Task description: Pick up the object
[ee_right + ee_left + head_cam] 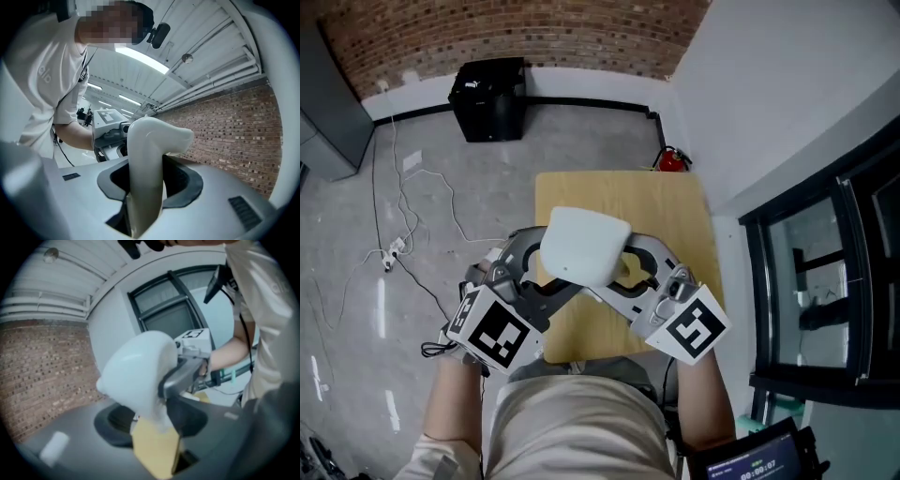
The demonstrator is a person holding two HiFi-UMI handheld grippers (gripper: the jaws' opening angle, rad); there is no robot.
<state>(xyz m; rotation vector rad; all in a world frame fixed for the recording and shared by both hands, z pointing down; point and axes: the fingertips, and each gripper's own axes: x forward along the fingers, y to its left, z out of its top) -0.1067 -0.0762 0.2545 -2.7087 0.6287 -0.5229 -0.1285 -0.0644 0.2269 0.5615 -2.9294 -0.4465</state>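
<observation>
A white rounded-square dish (584, 246) is held up in the air over a small wooden table (619, 202). My left gripper (540, 274) is shut on its left edge and my right gripper (630, 274) is shut on its right edge. In the left gripper view the dish (136, 376) stands tilted between the dark jaws, with the right gripper (185, 369) clamped on its far side. Edge-on in the right gripper view, the dish (146, 164) rises from between the jaws, and the left gripper's marker cube (107, 117) shows behind it.
A black box (490, 98) stands against the brick wall at the back. A red fire extinguisher (672, 160) sits by the table's far right corner. Cables (403, 234) trail over the grey floor on the left. A white wall and a dark window frame (825, 281) lie to the right.
</observation>
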